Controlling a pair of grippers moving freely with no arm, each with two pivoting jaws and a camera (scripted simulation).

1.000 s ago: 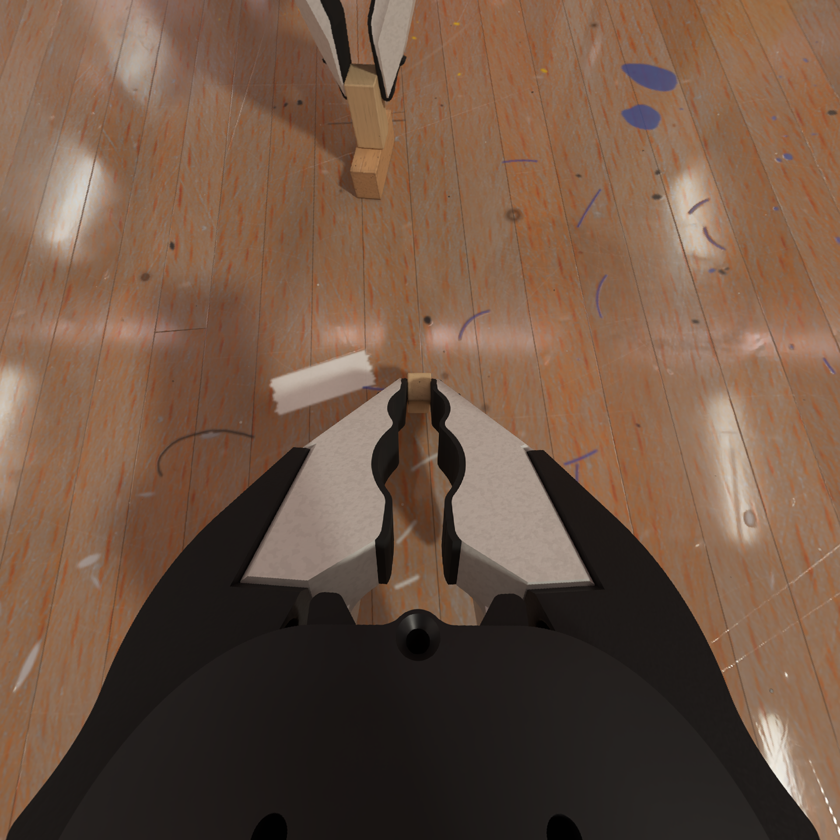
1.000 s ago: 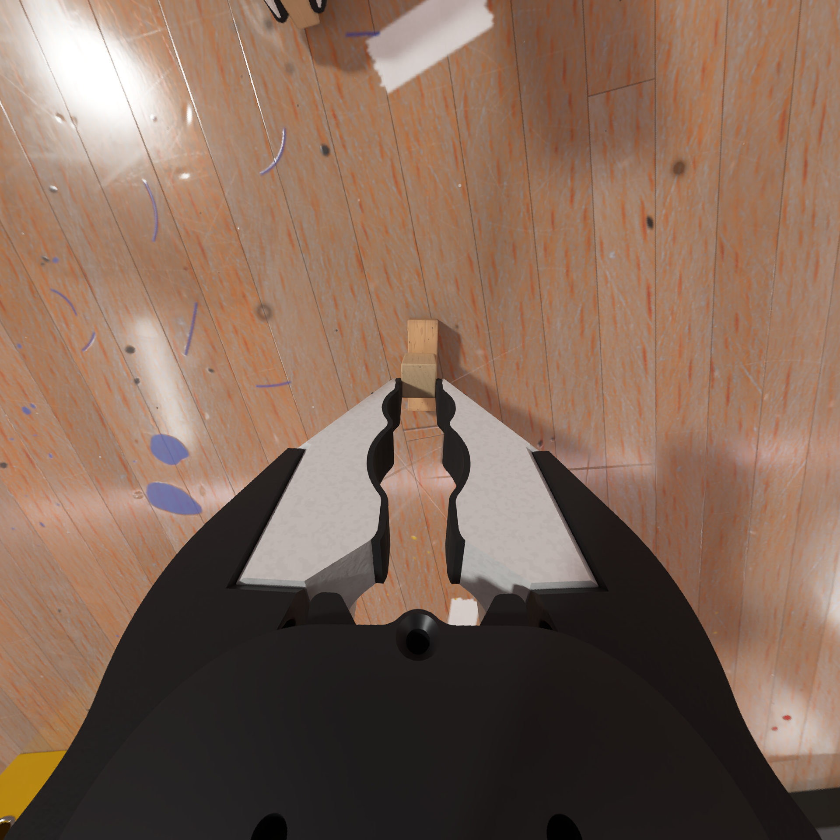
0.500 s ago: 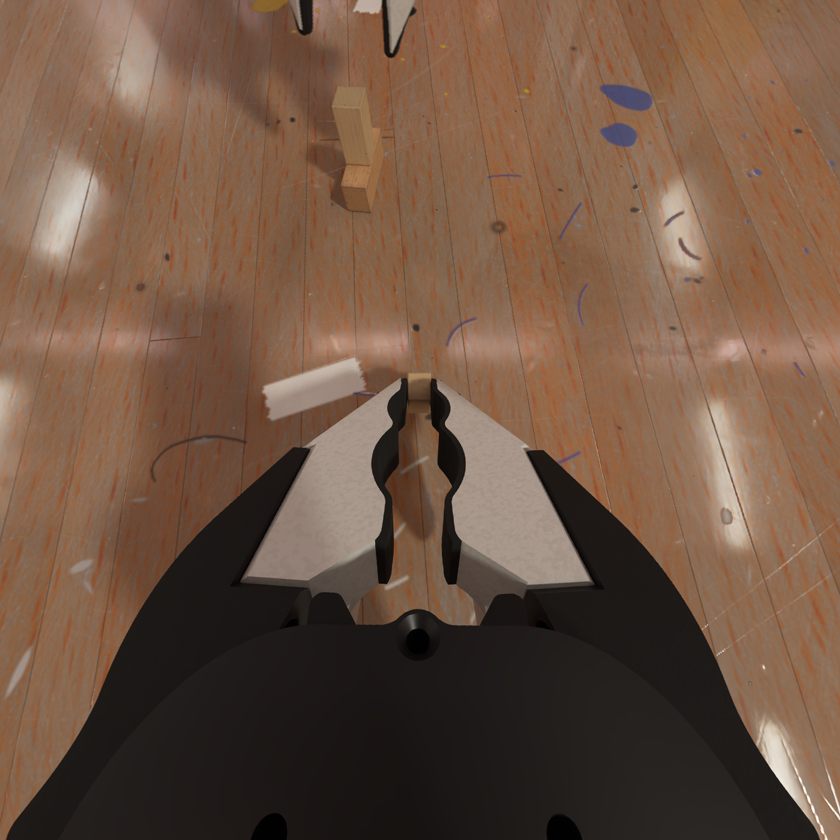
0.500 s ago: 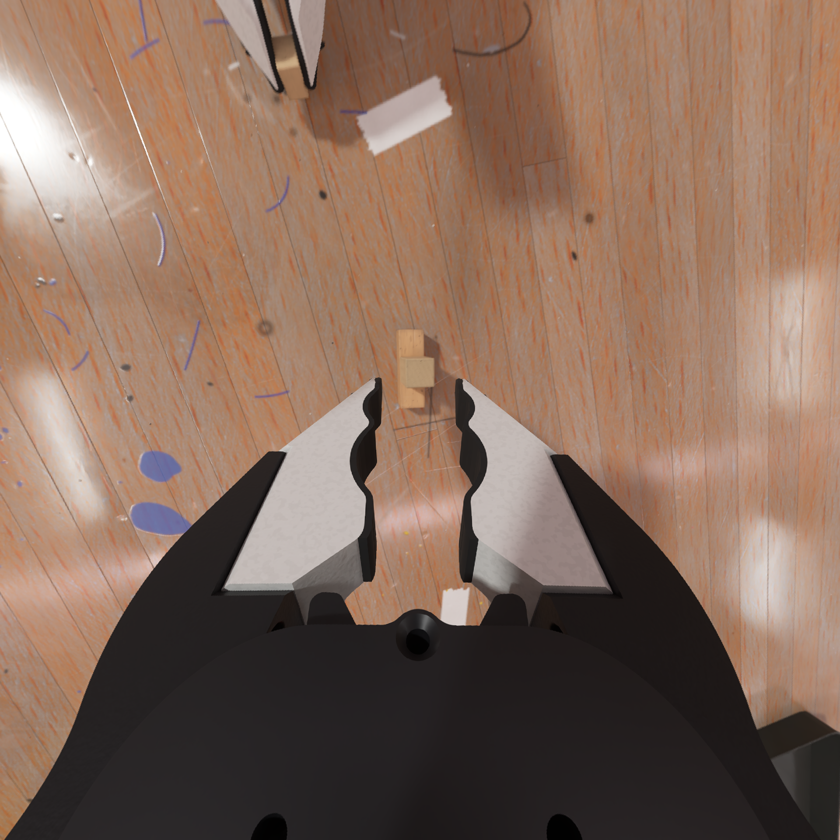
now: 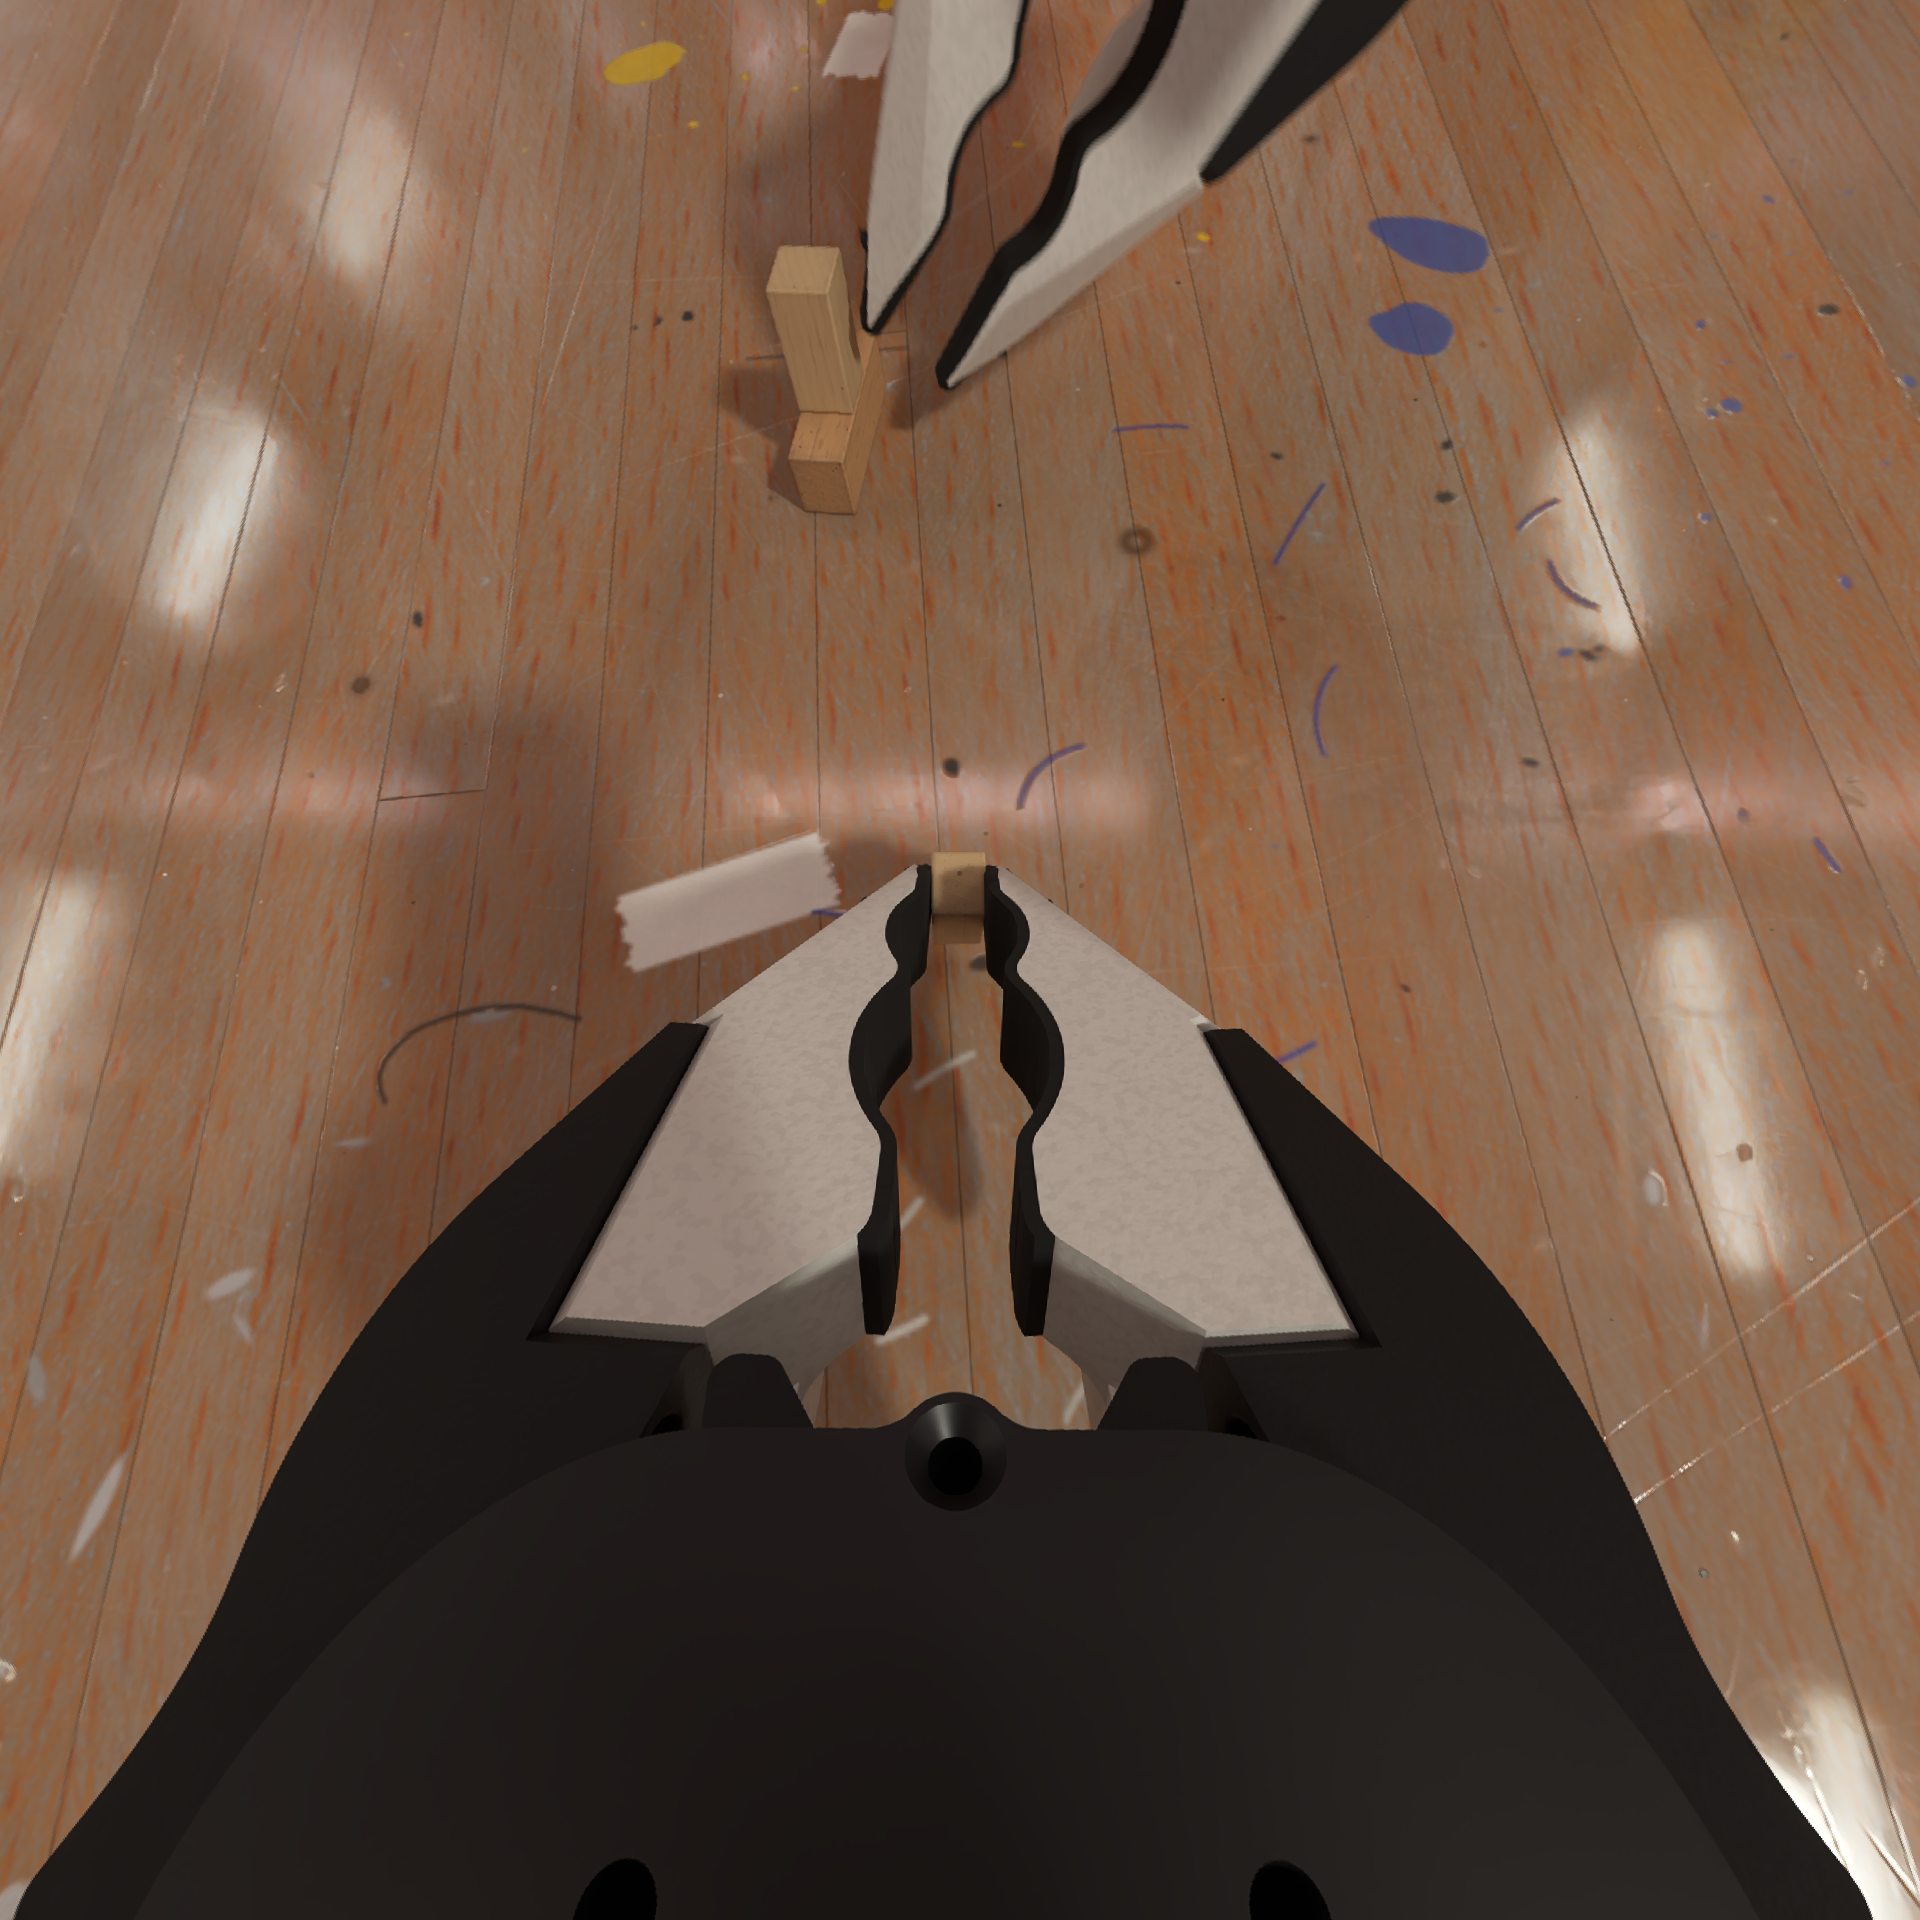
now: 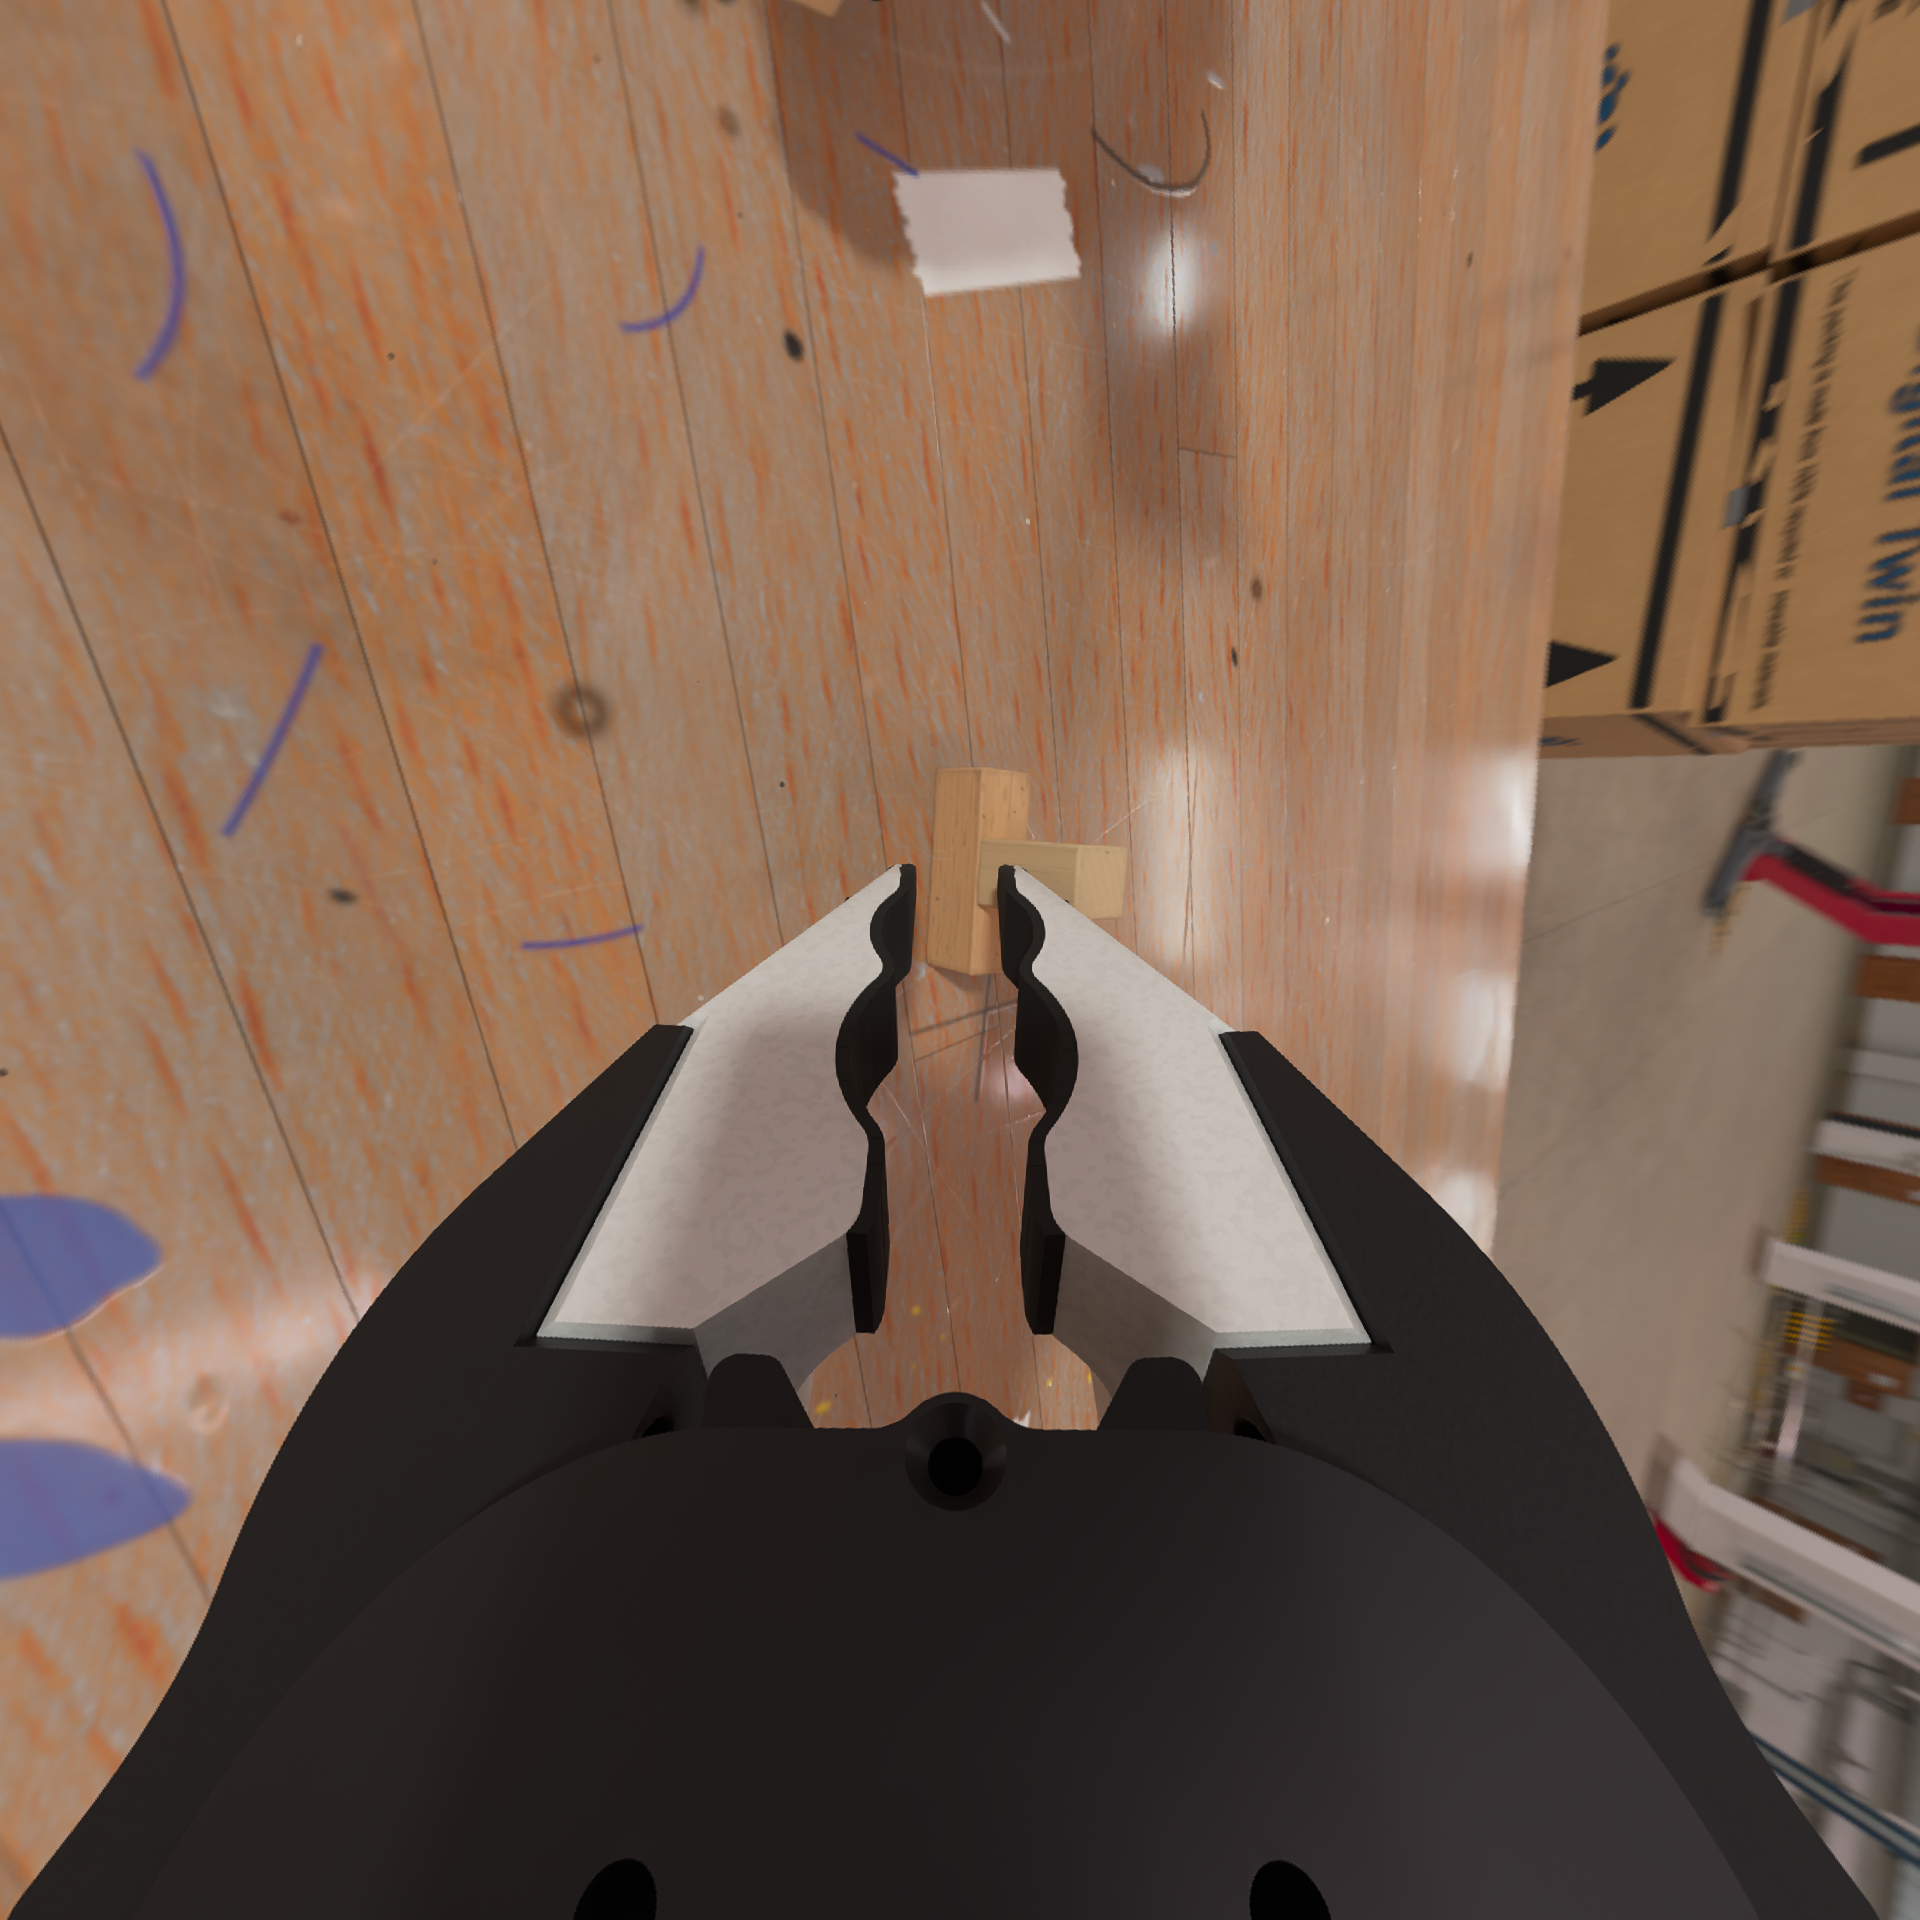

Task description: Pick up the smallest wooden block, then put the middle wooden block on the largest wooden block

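Note:
My left gripper (image 5: 956, 878) is shut on the smallest wooden block (image 5: 957, 883), held at its fingertips above the plank surface. Farther off, the middle block (image 5: 816, 312) stands upright, slightly tilted, on the largest block (image 5: 831, 462), which lies flat. My right gripper (image 5: 909, 353) hangs tilted just right of them, jaws a narrow gap apart with nothing between. In the right wrist view the largest block (image 6: 956, 904) and the middle block (image 6: 1086, 878) show beyond the gripper (image 6: 956, 873); one fingertip (image 6: 1013, 914) hides where they meet.
A white tape strip (image 5: 727, 914) lies left of my left fingers and shows again in the right wrist view (image 6: 987, 229). Blue paint spots (image 5: 1429, 244) mark the planks. Cardboard boxes (image 6: 1745, 364) stand beyond the surface's edge.
My right gripper let go of the middle block, opened wide and rose, then swung aside, tilted and narrowed its jaws. The middle block stays on the largest. My left gripper kept its hold.

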